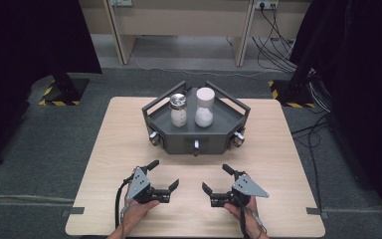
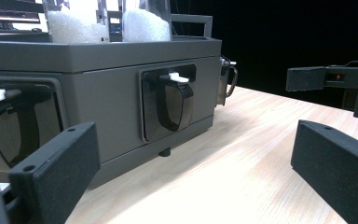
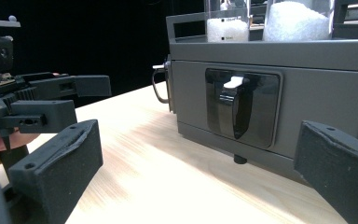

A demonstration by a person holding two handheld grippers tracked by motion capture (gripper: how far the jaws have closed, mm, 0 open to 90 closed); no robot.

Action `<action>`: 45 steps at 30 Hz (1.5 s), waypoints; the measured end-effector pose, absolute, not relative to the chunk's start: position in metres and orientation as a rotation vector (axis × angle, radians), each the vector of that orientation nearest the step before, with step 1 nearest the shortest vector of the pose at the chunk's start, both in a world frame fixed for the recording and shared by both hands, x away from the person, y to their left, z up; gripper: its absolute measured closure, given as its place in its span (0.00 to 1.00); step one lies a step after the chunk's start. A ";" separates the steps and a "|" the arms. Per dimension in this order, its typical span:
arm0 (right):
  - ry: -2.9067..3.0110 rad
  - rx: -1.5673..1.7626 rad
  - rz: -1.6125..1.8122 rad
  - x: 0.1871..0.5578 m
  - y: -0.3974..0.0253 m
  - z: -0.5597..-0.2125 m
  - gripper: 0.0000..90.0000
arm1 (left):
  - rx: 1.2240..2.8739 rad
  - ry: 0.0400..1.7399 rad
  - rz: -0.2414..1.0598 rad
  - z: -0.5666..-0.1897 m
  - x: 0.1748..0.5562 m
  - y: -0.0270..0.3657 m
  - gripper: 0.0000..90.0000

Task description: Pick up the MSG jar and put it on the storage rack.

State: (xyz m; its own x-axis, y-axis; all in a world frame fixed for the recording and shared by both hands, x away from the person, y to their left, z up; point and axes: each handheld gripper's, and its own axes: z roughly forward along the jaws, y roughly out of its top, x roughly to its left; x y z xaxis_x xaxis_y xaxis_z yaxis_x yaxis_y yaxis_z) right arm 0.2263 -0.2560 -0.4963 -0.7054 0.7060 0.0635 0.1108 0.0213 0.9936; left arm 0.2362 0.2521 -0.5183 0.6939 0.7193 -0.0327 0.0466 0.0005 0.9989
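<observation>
A dark grey six-sided box [image 1: 179, 142] stands at the middle back of the wooden table [image 1: 278, 164]. On its tray top stand a glass shaker with a metal cap [image 1: 178, 110] and a white-capped jar [image 1: 205, 107], both holding white grains. My left gripper [image 1: 164, 174] and right gripper [image 1: 216, 178] rest near the front edge, both open and empty, jaws angled toward each other. In the left gripper view, the left gripper [image 2: 191, 186] faces a glossy black pull [image 2: 168, 105] on the box. The right gripper [image 3: 196, 186] faces a similar pull [image 3: 240, 105].
Metal ring latches hang at the box's corners [image 3: 158, 86]. Bar handles rise along the tray's sides [image 1: 156, 102]. Beyond the table are a wooden bench [image 1: 179, 25], black stands and loose cables [image 1: 278, 45] on grey carpet. Bare tabletop lies between the grippers and the box.
</observation>
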 end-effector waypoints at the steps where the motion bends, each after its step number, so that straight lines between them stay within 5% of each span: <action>1: 1.849 0.829 1.733 0.226 -0.256 -0.497 0.02 | 1.495 0.665 0.595 -0.518 0.236 0.252 0.01; 45: 1.843 0.840 1.720 0.228 -0.258 -0.498 0.01 | 1.502 0.662 0.591 -0.519 0.238 0.253 0.01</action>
